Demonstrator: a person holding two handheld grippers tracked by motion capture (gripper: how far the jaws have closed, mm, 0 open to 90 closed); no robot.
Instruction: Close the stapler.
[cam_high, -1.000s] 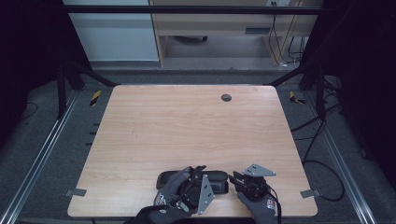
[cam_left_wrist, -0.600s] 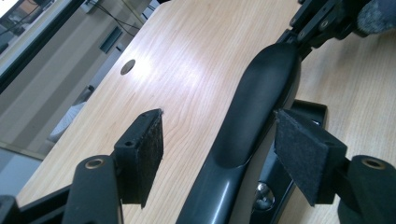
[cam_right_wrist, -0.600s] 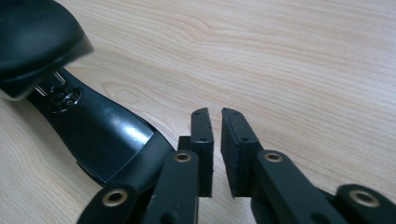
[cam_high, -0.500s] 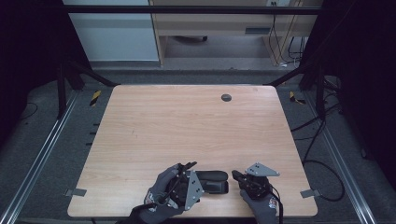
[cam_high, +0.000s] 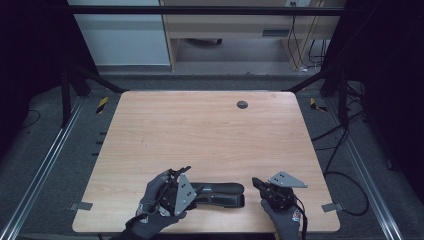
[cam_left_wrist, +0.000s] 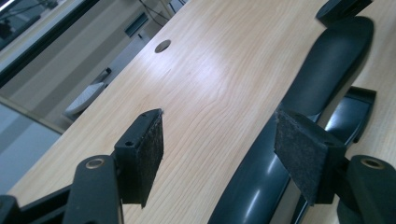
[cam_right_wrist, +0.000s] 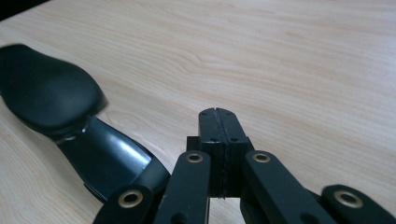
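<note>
Apparently the black stapler (cam_left_wrist: 299, 116) lies beside the left gripper (cam_left_wrist: 219, 144)'s released, empty jaws.

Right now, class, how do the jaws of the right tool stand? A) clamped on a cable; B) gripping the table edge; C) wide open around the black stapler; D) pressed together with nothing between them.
D: in the right gripper view the right tool has its pads shut flat together, beside the black stapler and not on it.

Wooden table (cam_high: 200, 135), black stapler-like object (cam_high: 220, 194) near front edge, left tool (cam_high: 186, 186) touching it perhaps, right tool (cam_high: 257, 183) just beside.
</note>
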